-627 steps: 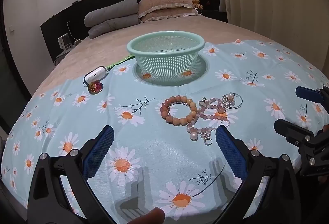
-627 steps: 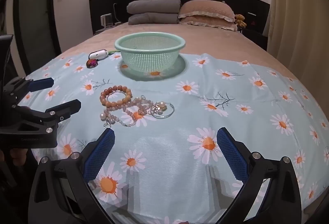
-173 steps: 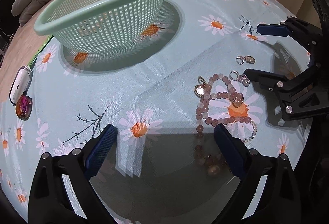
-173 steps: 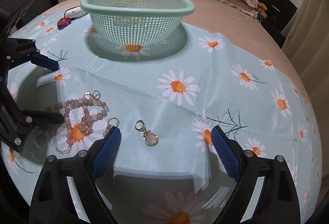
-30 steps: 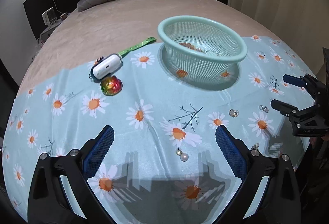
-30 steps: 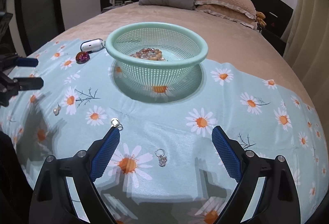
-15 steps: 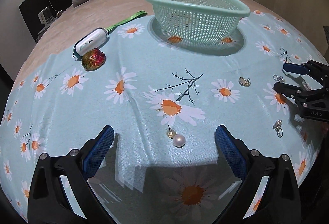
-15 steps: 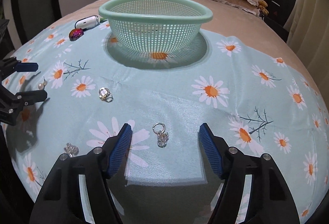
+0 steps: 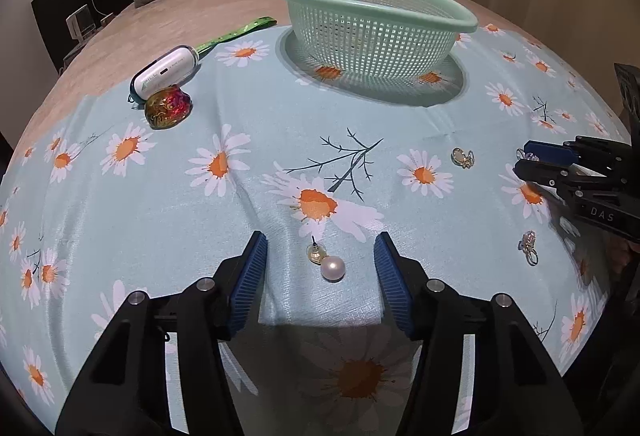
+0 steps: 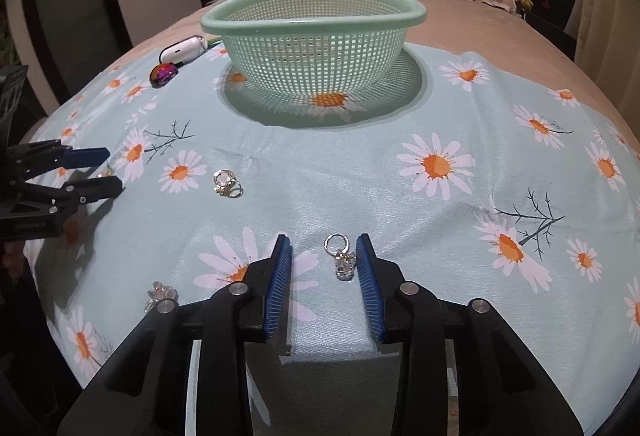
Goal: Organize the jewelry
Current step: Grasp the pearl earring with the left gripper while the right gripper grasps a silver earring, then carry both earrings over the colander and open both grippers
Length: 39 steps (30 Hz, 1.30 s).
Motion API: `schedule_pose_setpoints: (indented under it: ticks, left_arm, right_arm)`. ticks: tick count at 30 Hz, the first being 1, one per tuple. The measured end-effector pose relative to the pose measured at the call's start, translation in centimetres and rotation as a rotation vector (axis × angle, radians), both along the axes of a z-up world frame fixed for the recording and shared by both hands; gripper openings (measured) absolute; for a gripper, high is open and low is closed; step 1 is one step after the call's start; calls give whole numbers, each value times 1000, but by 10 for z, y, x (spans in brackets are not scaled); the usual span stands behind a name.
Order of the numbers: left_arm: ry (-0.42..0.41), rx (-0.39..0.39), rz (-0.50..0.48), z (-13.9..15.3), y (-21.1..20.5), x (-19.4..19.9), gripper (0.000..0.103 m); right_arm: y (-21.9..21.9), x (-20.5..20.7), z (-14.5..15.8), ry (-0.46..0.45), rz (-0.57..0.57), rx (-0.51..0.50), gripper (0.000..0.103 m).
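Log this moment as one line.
left tool: closing around pearl earring, not gripped | right tool: closing around crystal earring, not gripped | basket: behind

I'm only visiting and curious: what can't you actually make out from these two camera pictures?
- Inside of the green basket: both views are low; its mesh wall hides any contents.
- Pearl earring: in the right wrist view, the left gripper covers it.
- Crystal charm: too small to tell whether the right gripper touches it.
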State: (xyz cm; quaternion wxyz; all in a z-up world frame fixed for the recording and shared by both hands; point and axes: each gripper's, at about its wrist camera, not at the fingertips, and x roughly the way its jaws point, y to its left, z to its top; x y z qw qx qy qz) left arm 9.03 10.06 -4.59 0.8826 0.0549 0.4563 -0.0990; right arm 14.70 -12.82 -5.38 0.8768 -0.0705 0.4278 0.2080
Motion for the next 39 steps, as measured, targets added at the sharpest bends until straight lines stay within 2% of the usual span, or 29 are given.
schedule_pose_setpoints:
  ticks: [5, 9, 18, 23, 29, 37, 39]
  left_arm:
    - [15, 20, 7, 2, 4, -3, 25]
    - [38, 54, 19, 4, 5, -1, 11]
    - [67, 53, -15, 9, 6, -10, 11]
    - [64, 17, -54, 22, 3, -20, 11]
    - [48, 45, -106, 36, -12, -27, 11]
    - [14, 62, -154, 59, -34, -16, 11]
    - [15, 44, -172, 65, -38, -10, 12]
  right_arm:
    - [-2, -1, 0, 5, -2, 24, 20]
    - [-3, -3, 0, 3, 6, 20, 10]
    - [-7, -7, 4, 24, 0, 22, 10]
    - [-14, -16, 8, 42, -3, 17, 10]
    - [-24, -25, 14, 57, -8, 5, 10]
    - [-40, -31, 30, 42, 0, -10, 10]
    - [-43, -29, 40, 22, 0, -28, 10]
